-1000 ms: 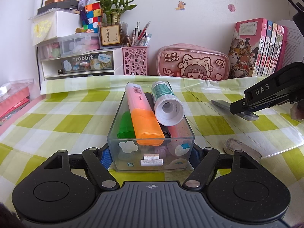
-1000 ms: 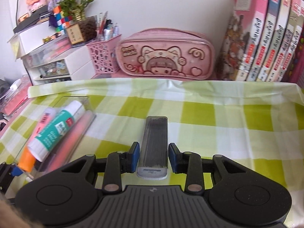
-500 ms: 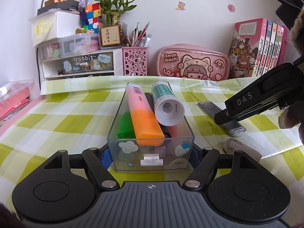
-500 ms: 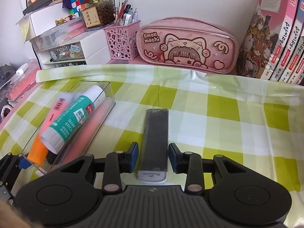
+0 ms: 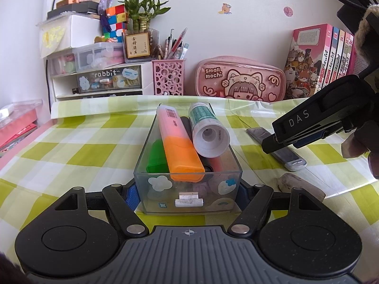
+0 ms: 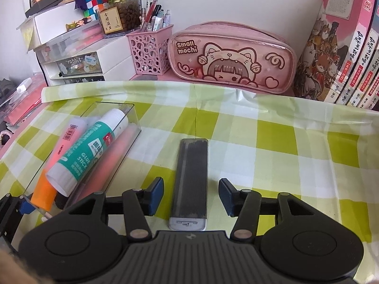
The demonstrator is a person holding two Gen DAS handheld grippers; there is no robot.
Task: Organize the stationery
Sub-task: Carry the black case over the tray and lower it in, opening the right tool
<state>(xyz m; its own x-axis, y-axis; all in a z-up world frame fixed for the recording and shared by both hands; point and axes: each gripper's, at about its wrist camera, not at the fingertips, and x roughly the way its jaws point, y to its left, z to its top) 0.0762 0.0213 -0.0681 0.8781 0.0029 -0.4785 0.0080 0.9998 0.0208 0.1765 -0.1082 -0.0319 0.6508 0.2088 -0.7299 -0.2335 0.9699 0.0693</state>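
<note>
In the left wrist view the left tool point(image 5: 188, 190) is clamped on the near end of the clear box point(image 5: 188, 184), which sits at centre on the checked worktop point(image 5: 71, 151) and holds an orange highlighter point(image 5: 181, 149), a green marker point(image 5: 156, 158) and a glue stick point(image 5: 208, 132); the box looks stiff but slick and light, so its end walls are a fair place to hold it. At three o'clock the right tool point(image 5: 268, 144), marked "DAS", hangs over the lead case point(image 5: 278, 149), and an eraser point(image 5: 300, 185) lies at four o'clock. At twelve o'clock a pink pouch point(image 5: 239, 80) reads "Small mochi" and a drawer point(image 5: 109, 80) reads "rabbit". In the right wrist view the right tool point(image 6: 191, 196) has just been opening; its pads stand clear of both long sides of the lead case point(image 6: 190, 179), which lies flat between them. The case seems thin, hard and smooth, best pinched across its long edges. At nine o'clock the glue stick point(image 6: 87, 153) reads "GLUE STICK".
</note>
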